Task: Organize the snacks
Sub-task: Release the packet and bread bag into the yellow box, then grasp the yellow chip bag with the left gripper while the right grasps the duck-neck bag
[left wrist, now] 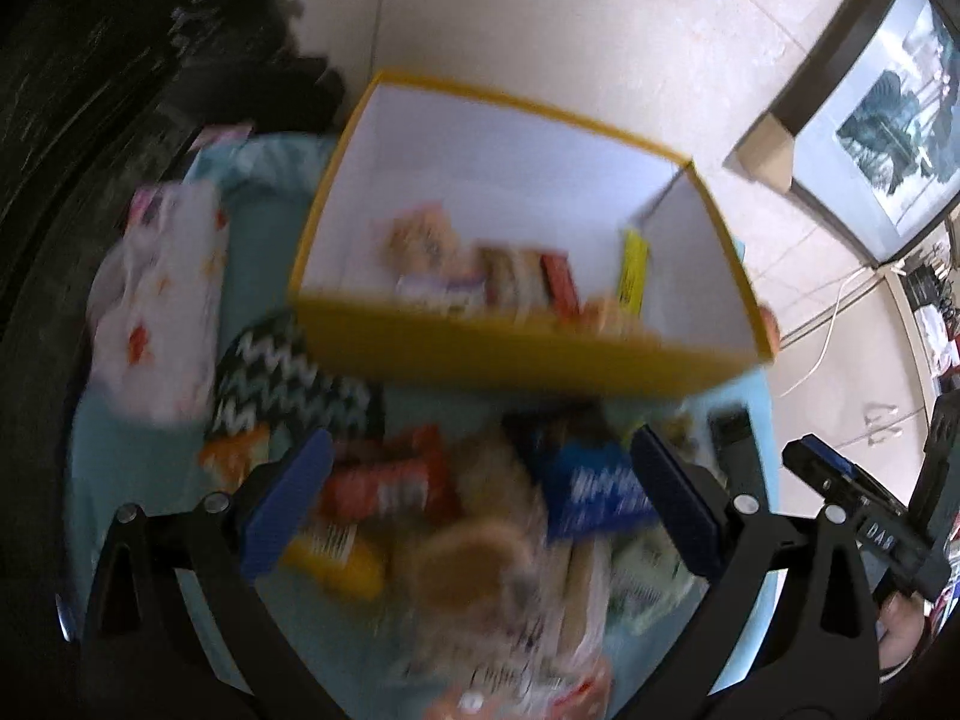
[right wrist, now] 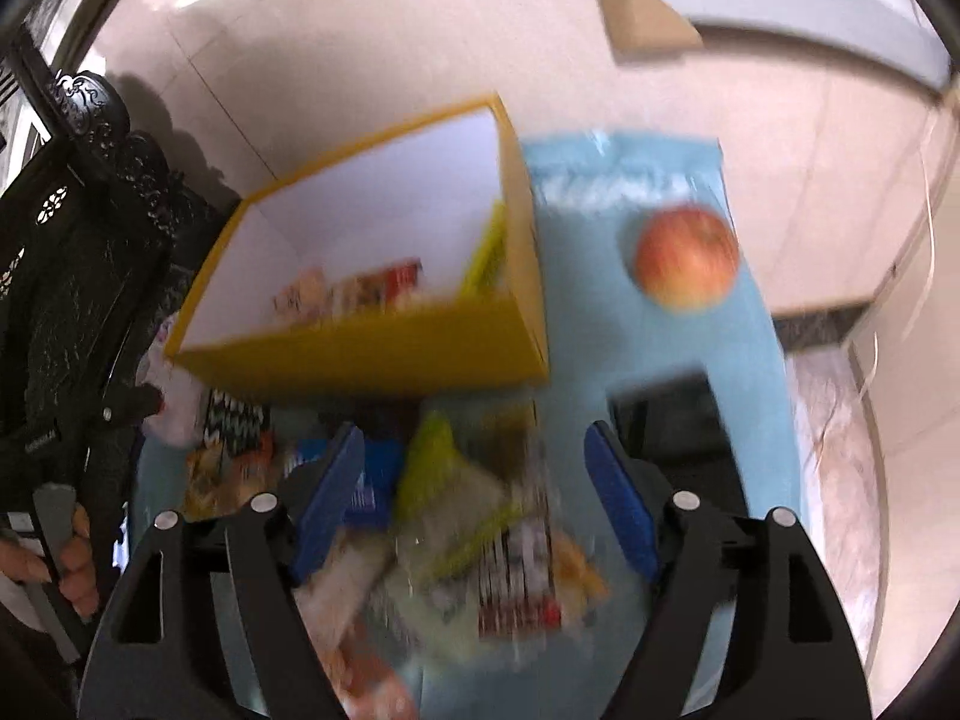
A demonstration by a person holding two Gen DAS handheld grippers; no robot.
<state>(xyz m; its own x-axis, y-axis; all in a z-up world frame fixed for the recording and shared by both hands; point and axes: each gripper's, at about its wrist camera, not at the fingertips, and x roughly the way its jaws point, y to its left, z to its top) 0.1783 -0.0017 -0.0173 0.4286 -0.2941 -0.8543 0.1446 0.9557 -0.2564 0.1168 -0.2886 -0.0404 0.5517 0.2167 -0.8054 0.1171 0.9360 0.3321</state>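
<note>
Nearest to us, the left gripper is hanging with its blue pads wide apart and is holding nothing. Between the pads we are seeing the loose snack pile on the light blue tablecloth: an orange-red bar toward 9 o'clock, a blue packet toward 3 o'clock, and a round brownish biscuit pack toward 6 o'clock. The picture is blurred, so we cannot read any label.

The right gripper is also standing wide open and empty, over a green-yellow pouch and a packet with red and black print.

We are judging these wrappers to be light, thin and slippery, and the biscuits inside easy to break. It seems better to take a bar across its short side, at the middle, with soft pressure.

Going outward, at 12 o'clock of both views, the yellow box with white inner walls is standing open. Several packets are already lying along its near wall, and a yellow stick is leaning in the right corner. Much room is remaining inside.

At 2 o'clock in the right view an apple is resting on the cloth, just beside the box. At 9 o'clock in the left view a white patterned bag and a zigzag packet are lying.
</note>
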